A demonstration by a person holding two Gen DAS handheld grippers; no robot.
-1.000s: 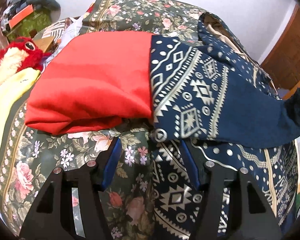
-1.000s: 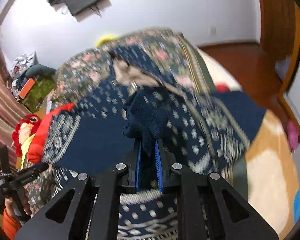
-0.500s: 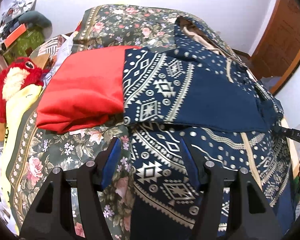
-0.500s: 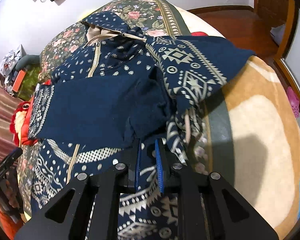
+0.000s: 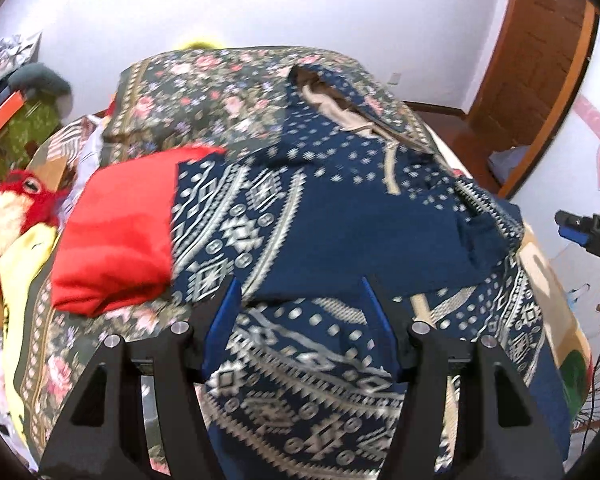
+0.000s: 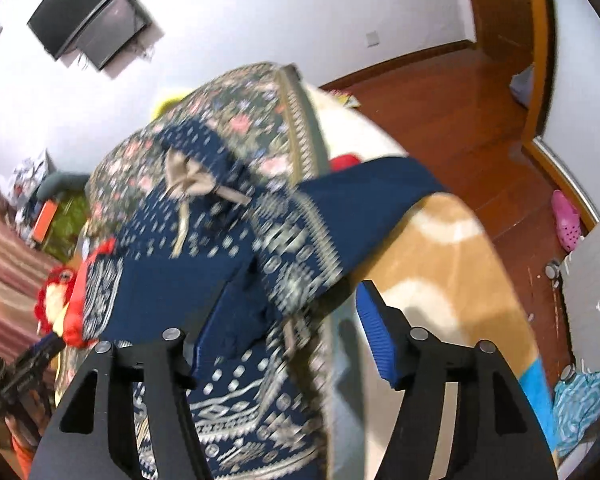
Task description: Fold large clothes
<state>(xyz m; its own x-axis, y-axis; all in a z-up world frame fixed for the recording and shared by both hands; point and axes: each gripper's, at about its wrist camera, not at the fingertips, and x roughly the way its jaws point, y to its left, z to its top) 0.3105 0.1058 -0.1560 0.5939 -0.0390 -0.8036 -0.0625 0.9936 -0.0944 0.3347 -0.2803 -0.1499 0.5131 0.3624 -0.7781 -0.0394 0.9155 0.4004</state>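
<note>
- The navy patterned garment (image 5: 340, 216) lies spread on the floral bedspread (image 5: 204, 80), one sleeve (image 5: 332, 240) laid across its body, its far end lapping the red folded cloth (image 5: 120, 240).
- Right gripper (image 6: 288, 320): its jaws have just been opening and now stand apart, the sleeve cuff no longer pinched between them.
- Left gripper (image 5: 300, 312): jaws apart above the hem, nothing gripped.
- Judgement: before the next fold, flatten the sleeve and square its edge to the body; grip the other sleeve (image 6: 356, 200) at the cuff, not mid-fabric.
</note>
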